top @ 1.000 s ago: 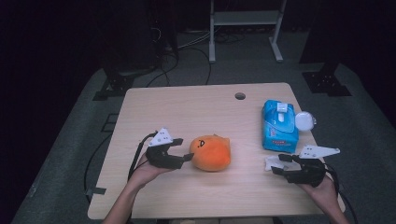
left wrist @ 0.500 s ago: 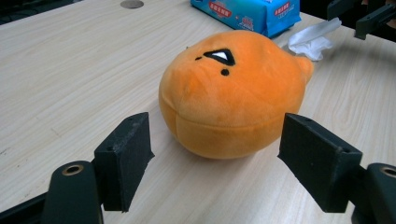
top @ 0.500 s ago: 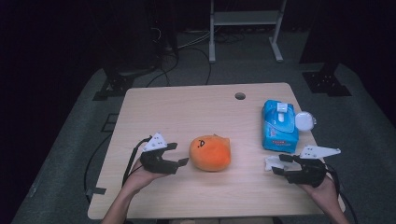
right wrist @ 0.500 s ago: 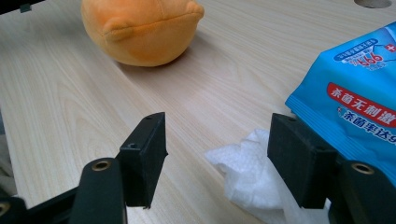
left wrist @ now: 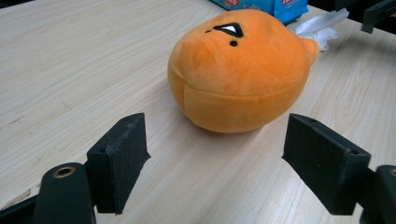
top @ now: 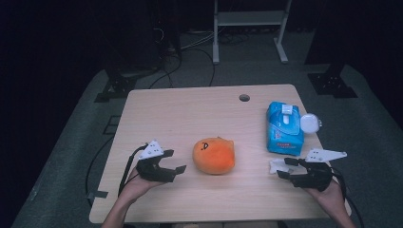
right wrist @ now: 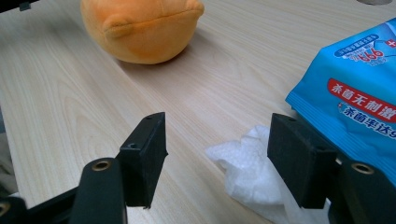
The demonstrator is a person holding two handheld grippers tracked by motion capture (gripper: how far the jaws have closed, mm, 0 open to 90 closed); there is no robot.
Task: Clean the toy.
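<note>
Orange plush toy sits mid-table, just clear of the left gripper, whose jaws have just been opening and stand apart with nothing between them. The right gripper waits, jaws apart, at a crumpled white wipe beside the blue wipes pack. A clean grab likely means straddling the toy's widest part before closing.

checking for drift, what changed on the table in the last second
The left gripper backed off the orange plush toward the near left edge, its jaws just opening, nothing between them. The plush, wipes pack, crumpled tissue and open right gripper stayed put.
</note>
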